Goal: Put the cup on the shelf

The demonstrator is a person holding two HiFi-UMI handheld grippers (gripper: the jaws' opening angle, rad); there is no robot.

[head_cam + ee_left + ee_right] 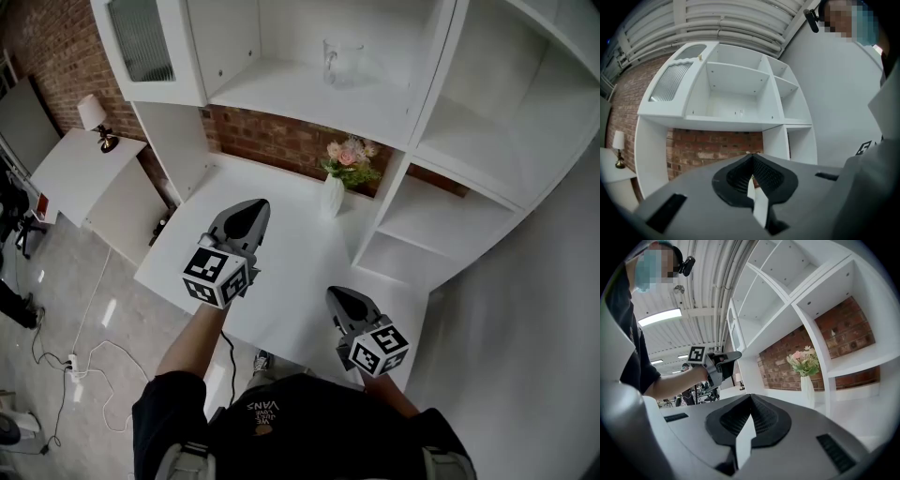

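A clear glass cup point(342, 61) stands upright on the wide white shelf board point(281, 94) at the top of the head view, with neither gripper near it. My left gripper point(247, 212) hovers over the white desk point(291, 272), well below the cup and to its left; its jaws are shut with nothing between them point(751, 158). My right gripper point(337, 296) hangs lower, near the desk's front edge, also shut and empty point(750, 398). In the right gripper view, the left gripper point(727, 358) shows held up on a forearm.
A white vase of pink flowers point(336, 187) stands on the desk against the brick wall, also in the right gripper view as the vase point(806, 380). Open side shelves point(441, 225) rise at right. A lamp point(94, 117) sits on a low cabinet at left. Cables lie on the floor point(66, 361).
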